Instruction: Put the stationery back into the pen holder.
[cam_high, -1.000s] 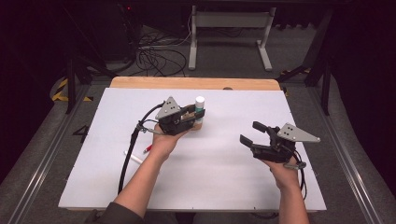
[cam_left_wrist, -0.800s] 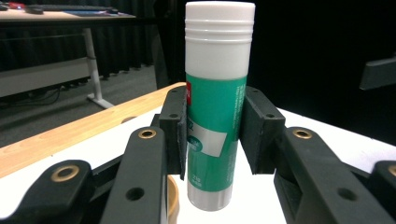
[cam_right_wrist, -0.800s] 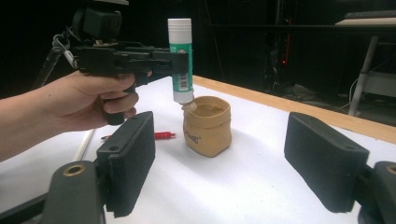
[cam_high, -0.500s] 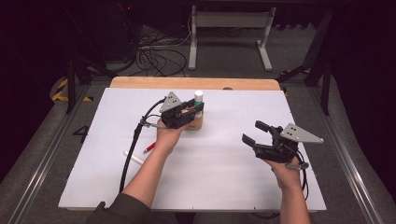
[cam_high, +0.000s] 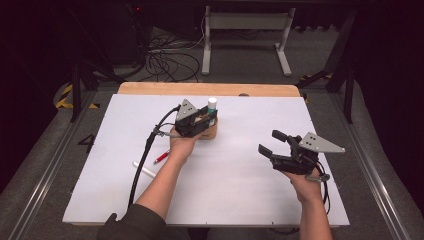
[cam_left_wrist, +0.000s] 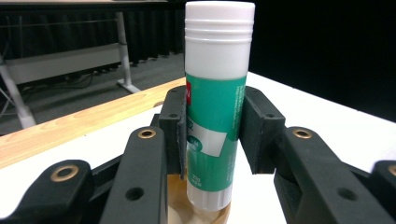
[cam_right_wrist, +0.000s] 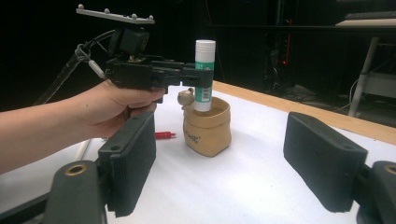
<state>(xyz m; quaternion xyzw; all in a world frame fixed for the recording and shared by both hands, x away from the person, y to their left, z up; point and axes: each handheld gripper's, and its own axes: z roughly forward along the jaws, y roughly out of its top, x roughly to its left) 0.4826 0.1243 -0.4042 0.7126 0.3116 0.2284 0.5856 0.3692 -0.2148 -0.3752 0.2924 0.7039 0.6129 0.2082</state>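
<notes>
The left tool (cam_high: 207, 119) has moved forward over the tan pouch (cam_right_wrist: 208, 126) and now clamps the glue stick (cam_left_wrist: 215, 100) upright between its pads, base inside the pouch. Release looks next. The right tool (cam_high: 274, 145) waits with jaws wide apart, well to its right on the surface (cam_high: 235, 190).

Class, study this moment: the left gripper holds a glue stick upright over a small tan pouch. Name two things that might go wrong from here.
1. The green-and-white glue stick is tall, and the left gripper clamps it around mid-body; on release it may tilt against the rim instead of standing.
2. The small tan fabric pouch looks soft and unsupported, since the open right gripper waits apart; a sideways nudge might tip it toward the red pen.
</notes>
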